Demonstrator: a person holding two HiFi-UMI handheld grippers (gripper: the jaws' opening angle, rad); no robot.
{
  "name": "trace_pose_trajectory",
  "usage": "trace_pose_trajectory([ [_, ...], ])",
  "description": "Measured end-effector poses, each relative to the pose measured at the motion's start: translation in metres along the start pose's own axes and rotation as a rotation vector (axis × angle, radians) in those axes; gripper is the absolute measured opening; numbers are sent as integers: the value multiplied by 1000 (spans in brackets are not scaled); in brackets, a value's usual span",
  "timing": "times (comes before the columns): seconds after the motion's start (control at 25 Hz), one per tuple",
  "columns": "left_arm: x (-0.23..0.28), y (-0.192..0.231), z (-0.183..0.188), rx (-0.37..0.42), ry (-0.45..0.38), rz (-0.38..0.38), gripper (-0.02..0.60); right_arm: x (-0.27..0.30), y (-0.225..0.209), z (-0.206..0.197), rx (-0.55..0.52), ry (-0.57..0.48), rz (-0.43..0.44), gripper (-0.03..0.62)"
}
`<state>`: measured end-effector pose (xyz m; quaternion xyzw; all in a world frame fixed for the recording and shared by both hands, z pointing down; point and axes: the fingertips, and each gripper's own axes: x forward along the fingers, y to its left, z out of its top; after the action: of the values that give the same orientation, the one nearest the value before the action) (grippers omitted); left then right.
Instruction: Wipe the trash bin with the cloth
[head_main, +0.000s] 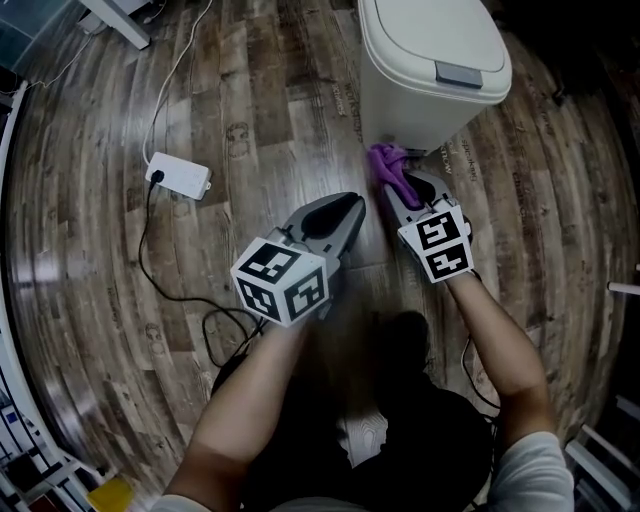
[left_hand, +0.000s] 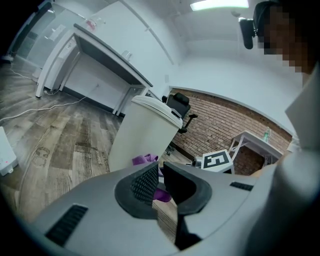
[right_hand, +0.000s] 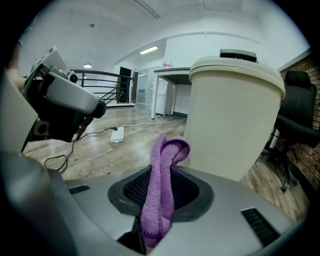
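The cream trash bin (head_main: 430, 60) stands upright on the wood floor with its lid down; it also shows in the left gripper view (left_hand: 142, 132) and fills the right gripper view (right_hand: 232, 120). A purple cloth (head_main: 388, 165) hangs at the bin's lower front, just short of its wall. My right gripper (head_main: 397, 190) is shut on the cloth (right_hand: 167, 155), which sticks up in a folded loop between the jaws (right_hand: 161, 192). My left gripper (head_main: 348, 207) hovers a little to the left, shut and holding nothing (left_hand: 160, 182). Past its jaws I see the cloth (left_hand: 145, 160).
A white power strip (head_main: 178, 175) with its cable lies on the floor to the left. A black cable (head_main: 170, 290) curls near my left arm. A desk (left_hand: 100, 57) stands behind the bin and an office chair (right_hand: 295, 115) to its right.
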<state>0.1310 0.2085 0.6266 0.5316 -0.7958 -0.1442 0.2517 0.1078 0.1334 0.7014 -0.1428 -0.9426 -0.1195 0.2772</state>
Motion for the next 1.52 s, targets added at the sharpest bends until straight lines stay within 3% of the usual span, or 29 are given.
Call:
trace_pose_trajectory([
  [0.2,1,-12,16,-5,-63,0,34,-15,4,11,-19,-20,21,101],
  [0.36,0,-18,33,-27,-112,44,32,-29,2,29,-58,-21,50,101],
  [0.6,-12,-46,56,-95,-153,95,33,-60,5,59,-89,52,133,101],
  [0.88,-61,-86,102,-204,-121,176,32,-117,-2,123,-80,125,203,101],
  [1.16,-98,-139,162,-224,-70,199,32,-165,9,198,-62,148,281,101],
  [1.52,-126,-149,221,-244,-54,291,32,-187,4,270,-71,190,419,101],
])
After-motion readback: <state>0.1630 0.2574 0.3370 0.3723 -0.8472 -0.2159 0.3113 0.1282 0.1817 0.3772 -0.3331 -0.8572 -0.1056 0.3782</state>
